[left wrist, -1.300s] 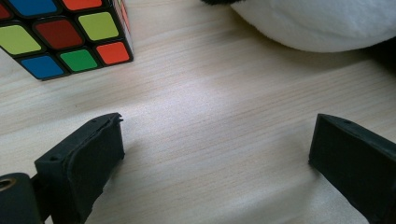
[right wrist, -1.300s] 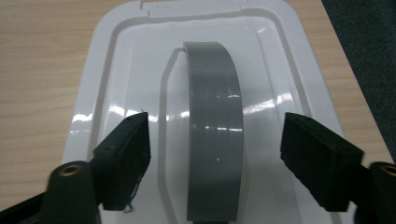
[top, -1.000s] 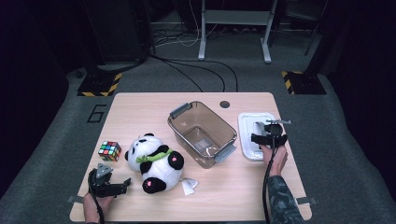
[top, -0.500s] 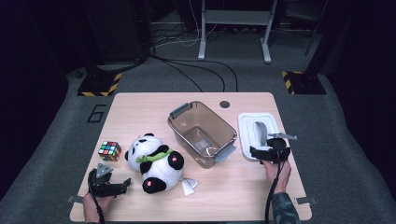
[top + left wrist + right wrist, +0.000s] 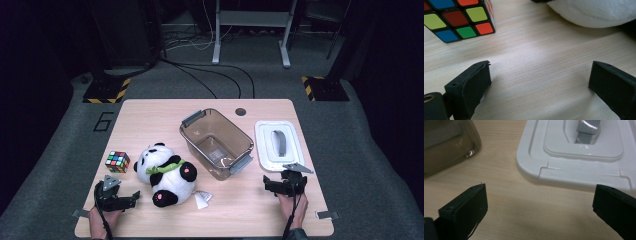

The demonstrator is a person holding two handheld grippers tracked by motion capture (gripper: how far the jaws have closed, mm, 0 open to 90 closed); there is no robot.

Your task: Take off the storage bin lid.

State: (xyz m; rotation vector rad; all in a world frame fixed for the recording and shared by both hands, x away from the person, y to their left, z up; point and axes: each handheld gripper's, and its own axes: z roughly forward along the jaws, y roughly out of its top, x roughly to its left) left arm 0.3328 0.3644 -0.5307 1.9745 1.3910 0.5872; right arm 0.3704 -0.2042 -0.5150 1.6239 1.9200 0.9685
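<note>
My right gripper [image 5: 283, 180] [image 5: 540, 195] rests low over the table just in front of the white lid [image 5: 278, 145] [image 5: 579, 152], which lies flat with its grey handle up. Its jaws have just been opening and stand wide apart, with only bare wood between them. Next to the lid, on its left, a clear brown container [image 5: 216, 142] [image 5: 446, 142] stands empty. At the near left my left gripper [image 5: 120, 191] [image 5: 540, 72] is open on the table, holding nothing. Just beyond it are a colour cube [image 5: 117, 161] [image 5: 456, 18] and a panda plush [image 5: 165, 172] [image 5: 594, 12].
The wooden table [image 5: 150, 120] has a round cable hole [image 5: 241, 111] at its far edge. A small white tag [image 5: 201, 200] lies by the panda's foot. Dark floor, cables and desk legs lie beyond the table.
My right gripper has drawn back from the lid's near edge toward the table's front, and the lid stays flat where it was. The left gripper has not moved.
</note>
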